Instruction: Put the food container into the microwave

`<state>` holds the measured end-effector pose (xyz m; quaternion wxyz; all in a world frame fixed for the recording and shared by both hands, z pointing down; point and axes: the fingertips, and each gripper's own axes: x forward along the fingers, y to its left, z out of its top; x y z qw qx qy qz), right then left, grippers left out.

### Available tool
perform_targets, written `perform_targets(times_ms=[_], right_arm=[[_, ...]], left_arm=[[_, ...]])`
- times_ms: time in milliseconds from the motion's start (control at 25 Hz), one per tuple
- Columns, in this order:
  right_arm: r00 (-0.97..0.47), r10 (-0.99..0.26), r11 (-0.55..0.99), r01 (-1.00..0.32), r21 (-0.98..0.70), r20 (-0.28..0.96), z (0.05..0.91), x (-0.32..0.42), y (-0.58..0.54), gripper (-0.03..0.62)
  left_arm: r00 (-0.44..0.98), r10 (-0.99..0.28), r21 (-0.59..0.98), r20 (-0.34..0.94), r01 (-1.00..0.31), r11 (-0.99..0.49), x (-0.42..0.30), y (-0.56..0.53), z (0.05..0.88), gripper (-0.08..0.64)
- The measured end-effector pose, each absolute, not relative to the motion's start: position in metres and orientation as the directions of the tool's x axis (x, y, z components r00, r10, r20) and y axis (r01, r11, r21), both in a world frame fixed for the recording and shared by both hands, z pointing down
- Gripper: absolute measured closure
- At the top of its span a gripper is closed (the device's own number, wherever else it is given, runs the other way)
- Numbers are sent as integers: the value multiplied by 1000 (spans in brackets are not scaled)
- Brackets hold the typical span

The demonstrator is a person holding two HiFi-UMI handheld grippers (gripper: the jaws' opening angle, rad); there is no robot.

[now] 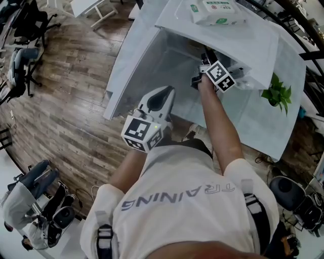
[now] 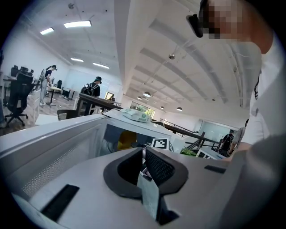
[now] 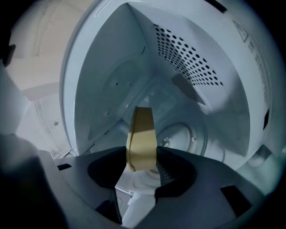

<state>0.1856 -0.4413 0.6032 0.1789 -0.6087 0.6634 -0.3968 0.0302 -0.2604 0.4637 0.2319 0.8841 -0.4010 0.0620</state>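
One microwave (image 1: 263, 45) stands on the white worktop (image 1: 273, 126) towards its far edge. Its door (image 1: 132, 60) is swung wide open on the left. One pack of wipes (image 1: 215, 11) lies on top of the microwave. One small green plant (image 1: 277, 93) stands just beside it, near the worktop's right edge.

There are two hand-held grippers, one in each of the person's hands. The right hand-held gripper (image 3: 144, 166) reaches into the microwave's open cavity with the arm stretched out. Its jaws are closed on the single food container (image 3: 140, 136), which shows between the pads as a narrow, upright yellow piece. The container is inside the cavity, held above the floor in front of the round turntable recess (image 3: 185, 136). Whether it touches the floor cannot be made out. A field of vent holes (image 3: 187, 58) covers the cavity wall at the upper right of the right gripper view.

The left hand-held gripper (image 2: 144, 157) is held back near the person's body, at the near edge of the worktop by the open door, and points towards the cavity. Its jaws stand almost together, with only a sliver between the pads and nothing gripped. Past them, the left gripper view shows the yellow container in the cavity beside the right gripper's marker cube.

Three people can be seen far off in the room behind.
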Motion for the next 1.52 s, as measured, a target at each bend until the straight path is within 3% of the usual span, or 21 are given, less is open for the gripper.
perform_targets(times_ms=[560, 1200, 1520], right_arm=[[-84, -937, -159, -764, -625, 340, 618, 206, -453, 368], [-173, -896, -65, -860, -506, 409, 624, 193, -447, 295], [-245, -858, 64, -923, -379, 451, 624, 179, -425, 307]], left_arm=[[687, -664, 393, 294, -720, -571, 38, -260, 471, 512], [678, -671, 394, 300, -728, -561, 38, -254, 472, 512], [674, -683, 396, 283, -730, -557, 40, -253, 465, 512]])
